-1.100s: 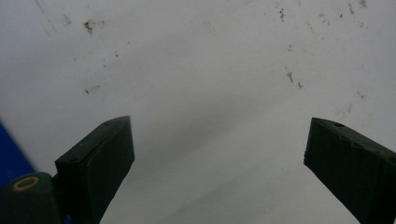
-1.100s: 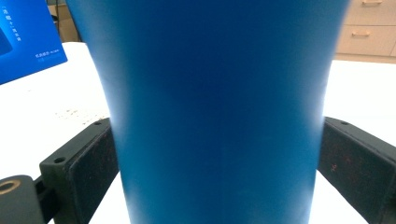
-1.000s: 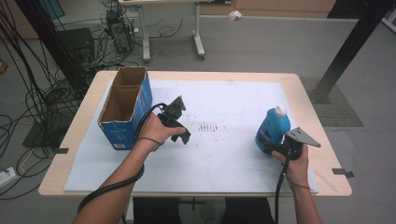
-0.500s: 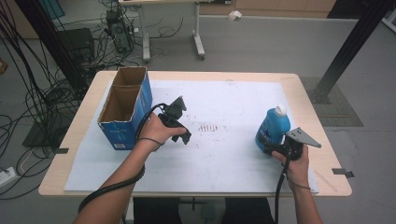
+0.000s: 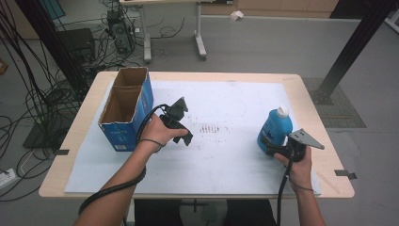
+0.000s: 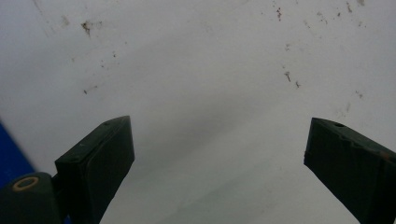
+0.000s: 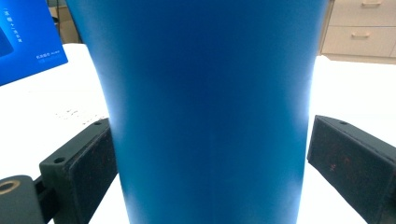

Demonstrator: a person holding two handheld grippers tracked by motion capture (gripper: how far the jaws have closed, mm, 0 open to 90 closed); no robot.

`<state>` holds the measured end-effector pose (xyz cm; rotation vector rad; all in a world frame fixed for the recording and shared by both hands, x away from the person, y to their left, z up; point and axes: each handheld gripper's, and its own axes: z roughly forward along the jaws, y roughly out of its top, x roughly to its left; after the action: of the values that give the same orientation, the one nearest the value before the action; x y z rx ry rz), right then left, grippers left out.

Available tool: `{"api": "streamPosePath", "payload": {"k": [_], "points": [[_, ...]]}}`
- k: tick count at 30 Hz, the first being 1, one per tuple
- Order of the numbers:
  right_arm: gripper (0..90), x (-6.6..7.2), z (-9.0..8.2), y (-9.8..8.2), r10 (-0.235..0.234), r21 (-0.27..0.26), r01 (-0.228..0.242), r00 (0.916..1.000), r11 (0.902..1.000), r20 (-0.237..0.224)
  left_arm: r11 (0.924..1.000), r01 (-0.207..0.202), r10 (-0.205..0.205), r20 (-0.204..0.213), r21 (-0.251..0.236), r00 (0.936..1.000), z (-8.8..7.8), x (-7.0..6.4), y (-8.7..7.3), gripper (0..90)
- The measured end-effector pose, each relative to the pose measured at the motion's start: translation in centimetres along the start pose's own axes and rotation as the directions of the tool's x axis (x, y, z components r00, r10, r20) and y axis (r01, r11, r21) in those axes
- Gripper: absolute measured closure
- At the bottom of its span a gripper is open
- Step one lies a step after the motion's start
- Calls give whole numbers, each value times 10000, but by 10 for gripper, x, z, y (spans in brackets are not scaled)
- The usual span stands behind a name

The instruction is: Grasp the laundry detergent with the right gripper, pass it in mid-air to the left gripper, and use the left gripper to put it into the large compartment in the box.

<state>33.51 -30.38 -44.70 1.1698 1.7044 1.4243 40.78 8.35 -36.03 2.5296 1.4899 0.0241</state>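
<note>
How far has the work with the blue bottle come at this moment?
Done: the right tongs are around the blue bottle, a small gap showing at one side. In hand: closing on it; the bottle stands on the white sheet. Left, probably: carrying it to the open cardboard box. The left tongs are open, holding nothing.

We see a tabletop (image 5: 84, 141) with a sheet (image 5: 226, 160) spread over most of it. An open cardboard box (image 5: 124, 108) stands at the left, near the far edge. Our left gripper (image 5: 187, 139) hovers just right of the box, over the sheet's middle. A bottle (image 5: 275, 127) stands upright at the right, between the jaws of our right gripper (image 5: 272, 149).
</note>
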Motion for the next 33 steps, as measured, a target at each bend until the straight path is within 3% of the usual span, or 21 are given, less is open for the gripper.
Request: {"api": "streamPosePath", "payload": {"k": [25, 33], "points": [[41, 0, 0, 1, 49, -44, -49, 10000, 10000, 25, 10000, -83, 83, -60, -29, 9999, -2, -1, 0, 88], [42, 0, 1, 2, 69, -84, -69, 10000, 9999, 17, 10000, -71, 71, 118, -64, 9999, -3, -3, 0, 87]]}}
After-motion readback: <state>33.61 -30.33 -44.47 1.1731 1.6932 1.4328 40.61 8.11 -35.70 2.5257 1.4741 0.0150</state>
